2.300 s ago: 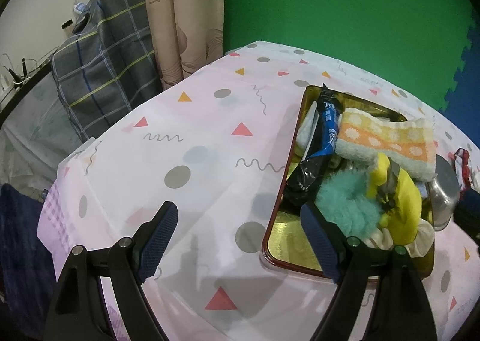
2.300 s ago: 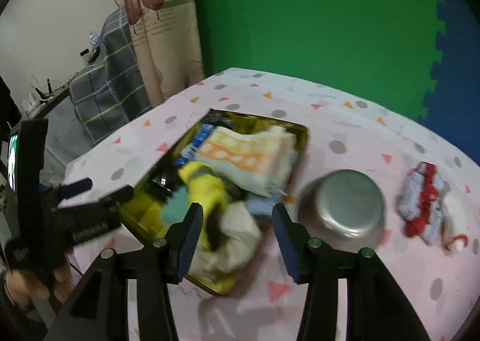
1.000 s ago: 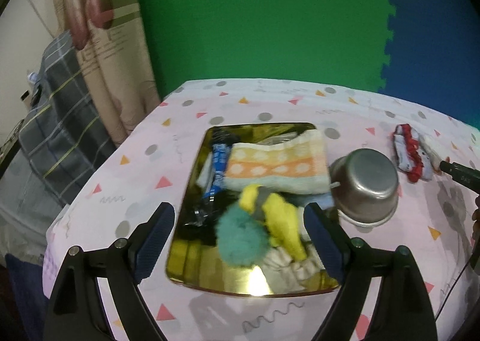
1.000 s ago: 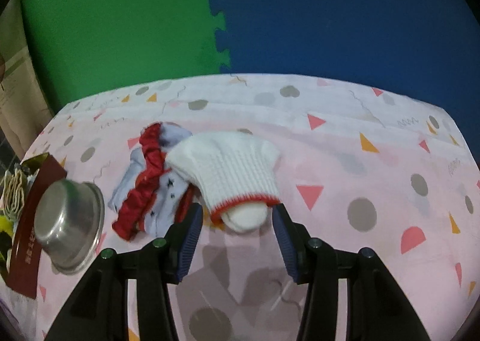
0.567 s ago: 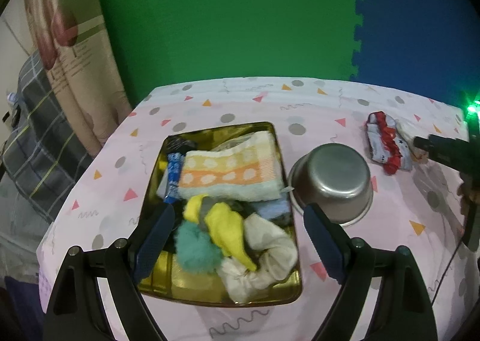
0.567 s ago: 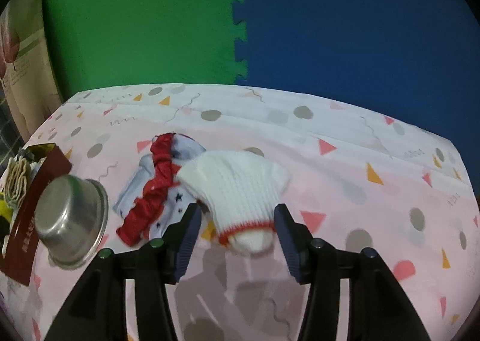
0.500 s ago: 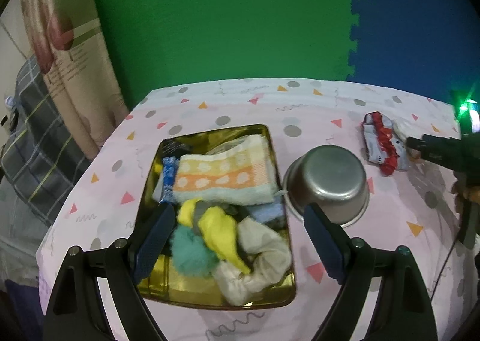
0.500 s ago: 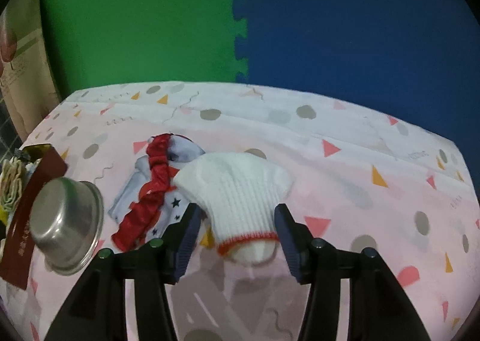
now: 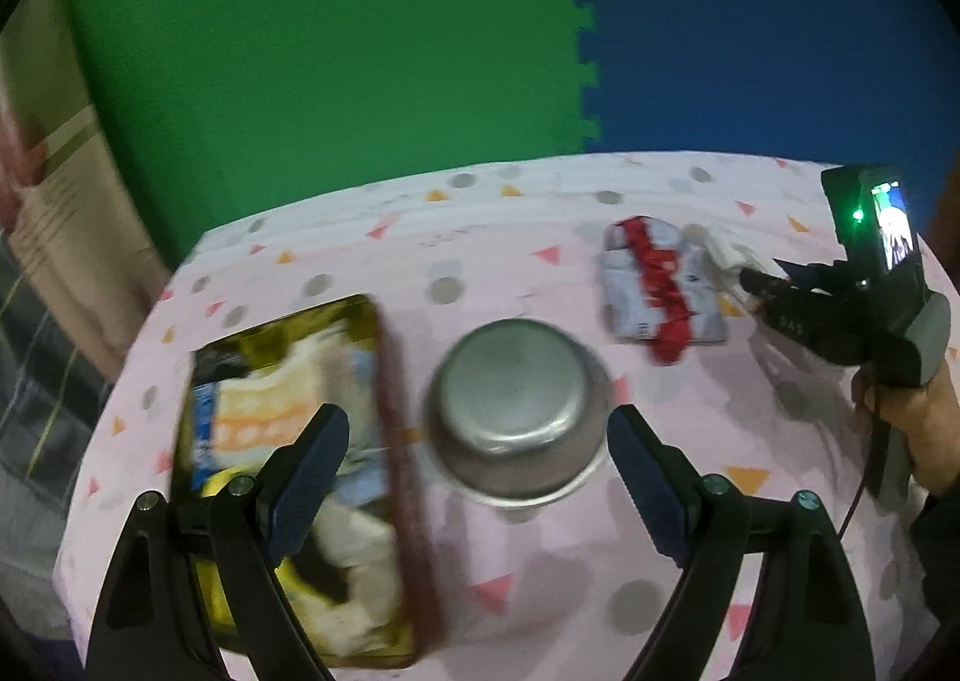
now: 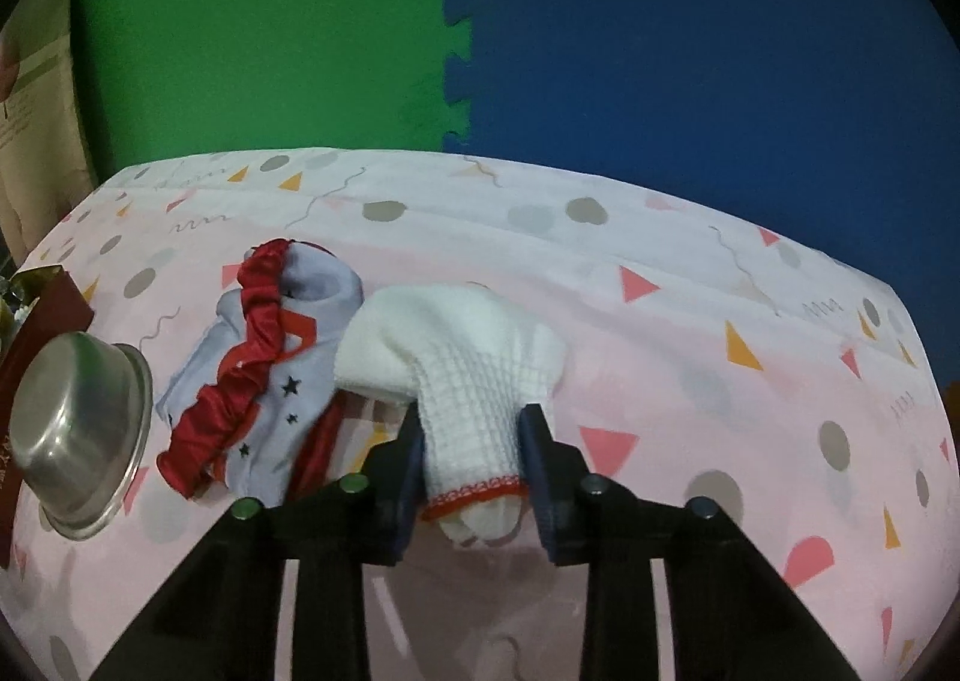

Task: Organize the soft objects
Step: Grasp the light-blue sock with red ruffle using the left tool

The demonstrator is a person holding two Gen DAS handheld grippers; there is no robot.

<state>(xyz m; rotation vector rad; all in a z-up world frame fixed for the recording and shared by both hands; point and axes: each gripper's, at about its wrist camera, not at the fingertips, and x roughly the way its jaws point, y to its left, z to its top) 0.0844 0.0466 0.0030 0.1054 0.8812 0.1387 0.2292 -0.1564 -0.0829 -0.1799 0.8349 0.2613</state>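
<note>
A white knit glove (image 10: 456, 345) with a red-edged cuff lies on the pink patterned tablecloth, partly over a grey-and-red ruffled cloth (image 10: 270, 357). My right gripper (image 10: 471, 417) is closing on the glove, and its pads squeeze the cuff narrow between them. In the left wrist view that gripper (image 9: 750, 279) reaches the glove (image 9: 717, 249) from the right, beside the ruffled cloth (image 9: 660, 285). My left gripper (image 9: 474, 429) hangs open and empty above an upturned steel bowl (image 9: 516, 387). To the bowl's left a gold tray (image 9: 396, 441) holds a towel (image 9: 258, 417) and other soft things.
The bowl (image 10: 72, 423) and the tray's corner (image 10: 36, 315) sit at the left edge of the right wrist view. A person's hand (image 9: 918, 423) holds the right gripper's handle. Green and blue foam mats form the back wall. Bare cloth lies right of the glove.
The right jaws have drawn in onto the glove's cuff, which is now pinched. The left gripper has swung right, from over the tray to over the bowl.
</note>
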